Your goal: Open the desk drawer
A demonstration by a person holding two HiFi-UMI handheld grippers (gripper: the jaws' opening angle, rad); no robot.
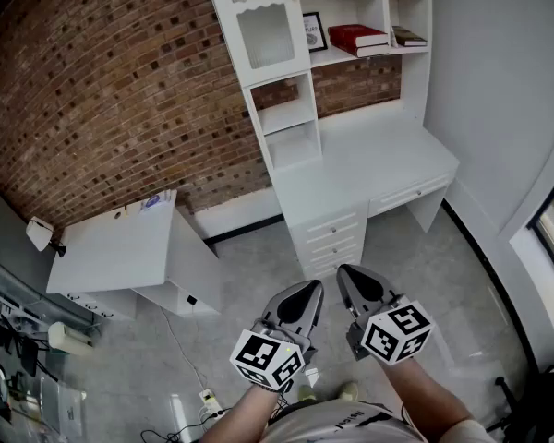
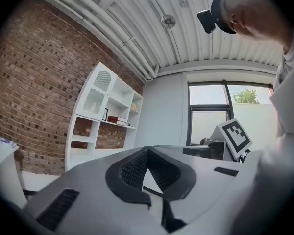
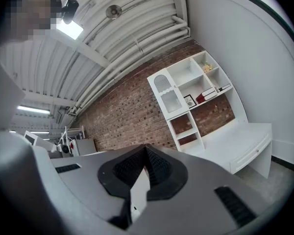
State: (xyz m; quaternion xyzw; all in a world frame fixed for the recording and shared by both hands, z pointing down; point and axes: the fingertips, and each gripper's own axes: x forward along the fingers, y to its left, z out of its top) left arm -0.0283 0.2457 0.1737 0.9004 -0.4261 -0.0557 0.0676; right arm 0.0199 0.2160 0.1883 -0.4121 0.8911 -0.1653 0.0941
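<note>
Overhead head view, gripper views share bookshelf (image 1: pixel 286 118)

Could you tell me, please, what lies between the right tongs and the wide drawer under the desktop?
Only bare grey floor, as the head view shows; the right tongs are held well short of the wide drawer.

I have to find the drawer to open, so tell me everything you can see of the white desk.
The white desk stands against the brick wall, upright, its smooth top bare; it looks like painted wood. A white shelf unit rises from its back. Three stacked drawers sit under one end and one wide drawer under the top beside them; all look shut.
</note>
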